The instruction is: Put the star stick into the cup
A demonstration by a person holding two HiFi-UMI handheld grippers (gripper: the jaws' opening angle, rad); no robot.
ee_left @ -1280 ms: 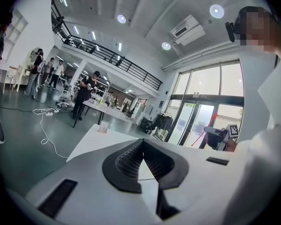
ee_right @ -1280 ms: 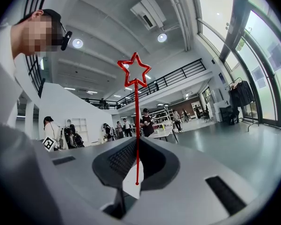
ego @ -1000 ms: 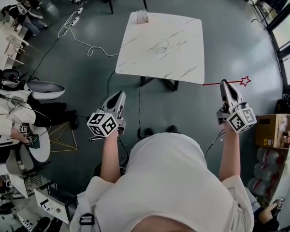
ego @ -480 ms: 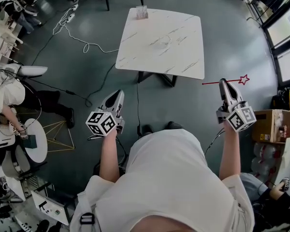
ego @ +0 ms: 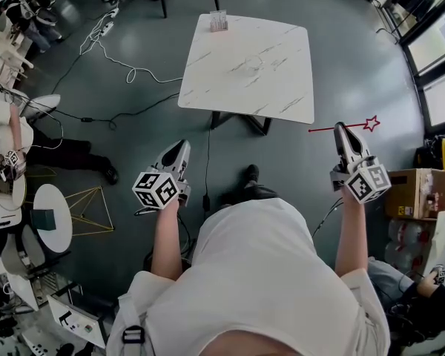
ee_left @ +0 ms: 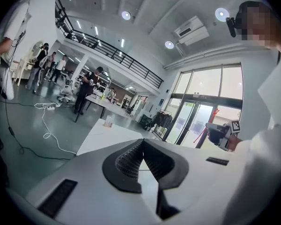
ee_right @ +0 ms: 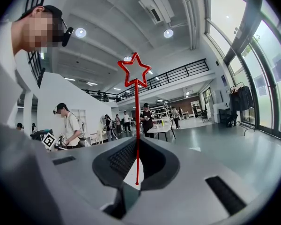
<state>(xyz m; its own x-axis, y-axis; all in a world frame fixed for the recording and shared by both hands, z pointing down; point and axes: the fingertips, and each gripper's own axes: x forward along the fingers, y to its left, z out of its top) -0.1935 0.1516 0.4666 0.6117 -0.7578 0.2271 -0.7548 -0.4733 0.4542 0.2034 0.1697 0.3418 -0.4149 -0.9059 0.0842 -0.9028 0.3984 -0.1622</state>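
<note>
While the person stands on the grey floor point(ego: 341, 43) short of the tabletop point(ego: 282, 95), both arms reach out in front. The right hand-held gripper point(ego: 340, 127) has the star stick point(ego: 322, 129), its jaws pinched tight on the thin red shaft partway along its length.

From the head view, the stick lies crosswise to that gripper. The star is out to the right and the plain end points left, toward the tabletop's near right corner. All of it hangs over the floor, off the tabletop. In the right gripper view, the stick point(ee_right: 136, 125) stands upright between the dark pads of the gripper point(ee_right: 136, 142). The open red star is on top and the lower end pokes out just below the grip.

The left hand-held gripper point(ego: 183, 145) has its jaws drawn together at the tips, with nothing between them. In the left gripper view, that gripper point(ee_left: 143, 144) looks out over the white tabletop point(ee_left: 107, 135). The right gripper point(ee_left: 218, 132) and its red stick show off to the right.

The cup point(ego: 253, 64) shows only as a faint clear ring near the middle of the marbled tabletop, well apart from the stick. A small holder point(ego: 219, 22) sits at the far edge. A white cable point(ego: 126, 69) loops across the floor to the left, and a cardboard box point(ego: 411, 191) sits at the right, near the right gripper.
</note>
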